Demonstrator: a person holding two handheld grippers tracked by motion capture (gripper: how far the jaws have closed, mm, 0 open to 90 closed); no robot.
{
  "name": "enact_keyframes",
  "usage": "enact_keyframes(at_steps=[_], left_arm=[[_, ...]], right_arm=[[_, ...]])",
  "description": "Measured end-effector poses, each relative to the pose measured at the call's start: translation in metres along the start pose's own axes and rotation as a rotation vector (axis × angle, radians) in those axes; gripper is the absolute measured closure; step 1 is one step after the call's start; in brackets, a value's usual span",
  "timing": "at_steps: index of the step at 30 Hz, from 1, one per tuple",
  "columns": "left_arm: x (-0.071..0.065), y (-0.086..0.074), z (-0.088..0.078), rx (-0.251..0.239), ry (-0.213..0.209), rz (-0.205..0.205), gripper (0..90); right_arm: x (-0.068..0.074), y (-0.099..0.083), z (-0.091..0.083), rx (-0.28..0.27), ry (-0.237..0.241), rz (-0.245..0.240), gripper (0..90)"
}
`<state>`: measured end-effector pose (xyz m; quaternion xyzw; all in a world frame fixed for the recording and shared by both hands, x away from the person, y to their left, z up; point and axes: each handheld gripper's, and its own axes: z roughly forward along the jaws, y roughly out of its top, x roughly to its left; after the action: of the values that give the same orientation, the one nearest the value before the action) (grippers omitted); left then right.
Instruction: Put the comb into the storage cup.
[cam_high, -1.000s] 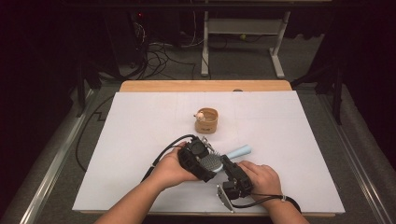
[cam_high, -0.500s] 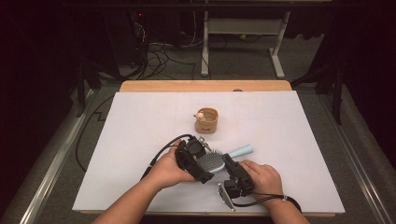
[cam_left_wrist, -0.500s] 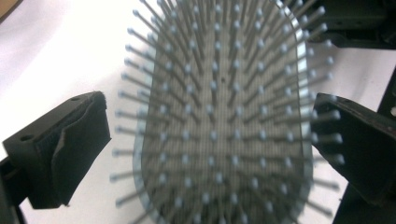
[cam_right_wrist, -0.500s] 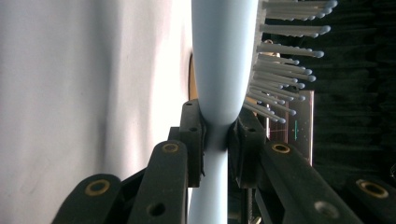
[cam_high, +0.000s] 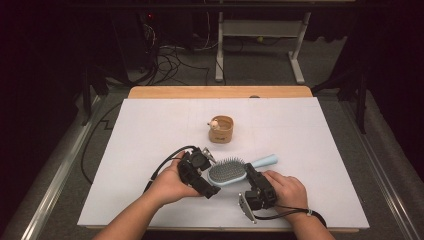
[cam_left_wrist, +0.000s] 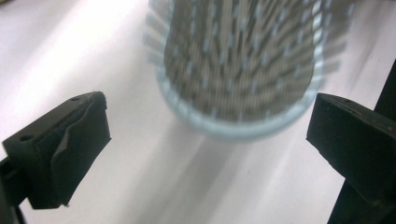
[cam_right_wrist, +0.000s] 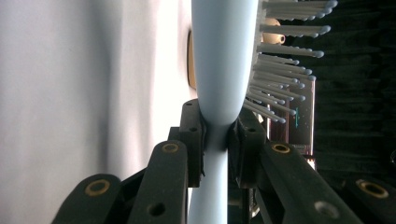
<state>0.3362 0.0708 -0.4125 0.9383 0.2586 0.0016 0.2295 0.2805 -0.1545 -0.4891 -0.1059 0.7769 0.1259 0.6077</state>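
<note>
wooden cup (cam_high: 221, 129): far of hairbrush (cam_high: 227, 172), small figure at rim
left gripper (cam_high: 209, 181): jaws just opened wide, shifted left off brush
right gripper (cam_high: 248, 175): clamped on hairbrush neck

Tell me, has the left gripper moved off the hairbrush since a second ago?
Yes. The left gripper has slid left, away from the hairbrush head and the right gripper, judged against the wooden cup. Its jaws have just been opening, nothing between them.

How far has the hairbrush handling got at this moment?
Done: the left tool has just opened, its pads clear of the light-blue hairbrush. In hand: the right tool clamps the brush's neck. Left: setting it down; the small wooden cup stands untouched.
</note>
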Motion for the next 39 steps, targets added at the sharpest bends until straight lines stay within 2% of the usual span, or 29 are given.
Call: enact_keyframes(at_steps=[10, 15, 17, 22, 26, 30, 33, 39], left_arm=[[0.01, -0.028, 0.007, -0.021, 0.043, -0.039, 1.6], [0.013, -0.04, 0.013, -0.026, 0.032, -0.062, 0.9], [0.015, -0.044, 0.015, -0.026, 0.04, -0.069, 0.7], [0.018, -0.055, 0.016, -0.059, 0.038, -0.078, 0.5], [0.018, -0.064, 0.015, -0.11, 0.053, -0.088, 0.5], [0.021, -0.074, 0.01, -0.194, 0.078, -0.104, 0.6], [0.024, -0.081, 0.008, -0.25, 0.081, -0.123, 0.5], [0.029, -0.09, 0.005, -0.326, 0.098, -0.139, 0.4]], right_arm=[[-0.002, -0.005, -0.001, 0.023, -0.017, 0.008, 78.9], [-0.002, -0.006, -0.001, 0.025, -0.015, 0.003, 78.9], [-0.001, -0.006, -0.002, 0.027, -0.011, 0.01, 78.8], [-0.001, -0.006, -0.002, 0.032, -0.013, 0.005, 78.8], [-0.001, -0.007, -0.002, 0.028, -0.01, -0.001, 78.8], [-0.001, -0.007, -0.003, 0.041, -0.005, 0.005, 78.8], [-0.001, -0.007, -0.004, 0.044, -0.004, 0.008, 78.8], [-0.003, -0.008, -0.004, 0.047, 0.0, 0.042, 78.8]])
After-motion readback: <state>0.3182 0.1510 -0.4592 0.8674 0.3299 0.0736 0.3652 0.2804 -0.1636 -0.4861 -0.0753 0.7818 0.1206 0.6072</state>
